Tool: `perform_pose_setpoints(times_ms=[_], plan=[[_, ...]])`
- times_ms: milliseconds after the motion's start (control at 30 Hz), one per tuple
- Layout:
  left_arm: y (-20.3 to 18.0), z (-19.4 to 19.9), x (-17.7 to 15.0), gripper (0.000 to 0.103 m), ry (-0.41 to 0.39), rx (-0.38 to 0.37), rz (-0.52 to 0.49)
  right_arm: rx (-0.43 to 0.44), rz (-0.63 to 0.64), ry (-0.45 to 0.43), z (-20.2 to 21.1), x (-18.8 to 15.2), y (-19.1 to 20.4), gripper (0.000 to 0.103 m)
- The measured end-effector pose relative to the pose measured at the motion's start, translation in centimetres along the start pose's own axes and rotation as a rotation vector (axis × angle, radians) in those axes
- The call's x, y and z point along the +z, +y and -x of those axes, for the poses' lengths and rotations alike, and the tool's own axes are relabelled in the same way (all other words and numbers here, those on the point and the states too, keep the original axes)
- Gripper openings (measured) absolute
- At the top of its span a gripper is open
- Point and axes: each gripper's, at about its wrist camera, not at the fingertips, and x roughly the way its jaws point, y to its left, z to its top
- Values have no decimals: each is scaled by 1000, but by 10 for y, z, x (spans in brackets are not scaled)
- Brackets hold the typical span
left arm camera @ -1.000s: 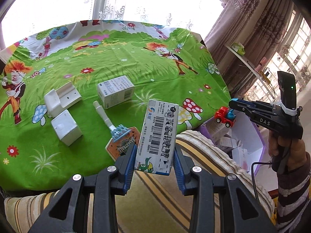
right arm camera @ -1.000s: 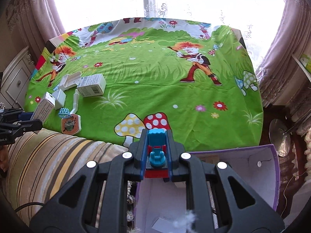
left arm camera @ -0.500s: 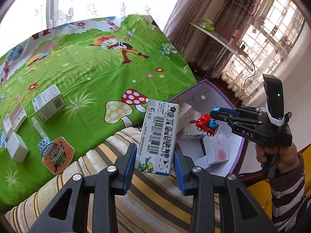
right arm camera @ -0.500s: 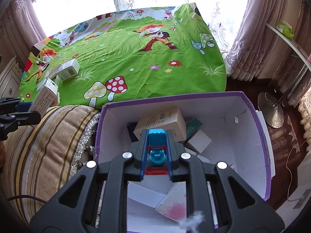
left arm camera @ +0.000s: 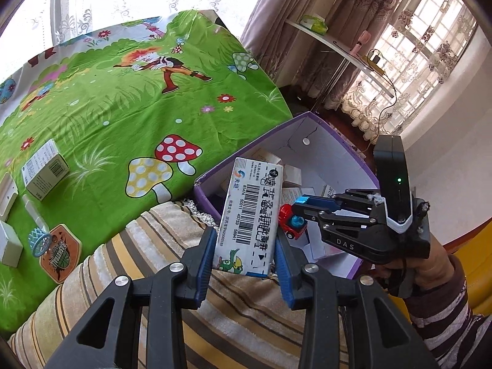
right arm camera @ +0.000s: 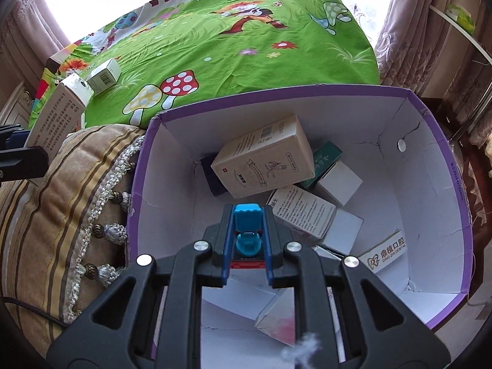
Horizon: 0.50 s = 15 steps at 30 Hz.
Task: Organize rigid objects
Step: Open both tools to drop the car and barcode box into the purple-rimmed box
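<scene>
Two loads: we carry one thing in each gripper, both bound for the purple box (right arm camera: pixel 430 113), which we take as our landmark.
Right gripper (right arm camera: pixel 247 240): its jaws are clamped narrow on the toy truck (right arm camera: pixel 247 230), a red body with a blue top, held over the box's open mouth, above the cartons already lying inside.
Left gripper (left arm camera: pixel 244 258): its jaws grip the lower end of the barcode carton (left arm camera: pixel 250 215), which stands nearly upright, just outside the box's near-left corner and over the striped cushion (left arm camera: pixel 147 264).
Step in hand: we judge this the drop-off stage, the truck being the nearer to release.
Next move, right: we would lower a little toward a bare patch of the box floor beside the cartons, then open the jaws; a small wheeled toy may roll or bounce off a tilted carton.
Next move, left: we would bring the carton across the purple rim and inside without striking the other gripper, which hangs close beside it.
Left to do: away from the box, on the green bedspread (left arm camera: pixel 123 107), lie another barcode box (left arm camera: pixel 46 172), white pieces and a small basketball hoop (left arm camera: pixel 52 246).
</scene>
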Motion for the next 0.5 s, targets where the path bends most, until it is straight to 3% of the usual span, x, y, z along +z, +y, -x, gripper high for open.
perform_pose_setpoints(times_ms=[200, 300, 433, 500], plan=[[-8, -8, 4, 38, 16, -8, -3, -11, -17, 8, 2, -2, -8, 22], [-11, -10, 6, 38, 21, -13, 0, -23, -34, 0, 7, -1, -12, 31], [-18, -15, 7, 38, 27, -29, 2, -69, -54, -21, 16, 2, -14, 57], [-21, -16, 8, 39, 25, -36, 4, -83, -58, -28, 20, 3, -15, 61]])
